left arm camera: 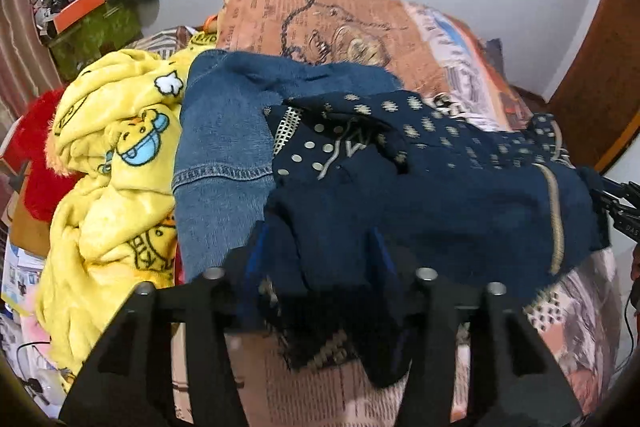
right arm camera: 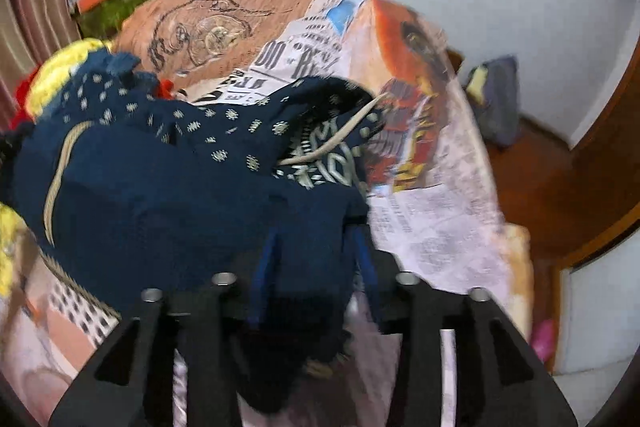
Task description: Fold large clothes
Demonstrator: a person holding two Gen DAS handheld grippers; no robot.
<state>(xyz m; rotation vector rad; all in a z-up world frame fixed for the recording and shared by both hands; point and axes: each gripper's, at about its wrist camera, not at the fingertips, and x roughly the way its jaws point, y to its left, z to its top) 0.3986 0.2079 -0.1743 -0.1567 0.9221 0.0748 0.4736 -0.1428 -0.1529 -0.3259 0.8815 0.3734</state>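
A large navy garment [left arm camera: 440, 195] with pale flower dots and tan trim hangs stretched between both grippers above the bed. My left gripper [left arm camera: 320, 247] is shut on its left edge; cloth fills the gap between the blue fingers. My right gripper [right arm camera: 316, 251] is shut on the other edge of the same garment [right arm camera: 160, 187], which drapes over the fingers. The right gripper also shows at the right edge of the left wrist view [left arm camera: 620, 207]. Part of the garment hangs below the jaws, hidden.
The bed has a newspaper-print sheet [right arm camera: 432, 219]. A blue denim piece [left arm camera: 224, 147], a yellow cartoon blanket [left arm camera: 112, 167] and a red fluffy item [left arm camera: 36, 155] lie piled at left. A cluttered shelf [left arm camera: 88, 7] stands by the curtain. A wooden door frame [right arm camera: 580, 187] is at right.
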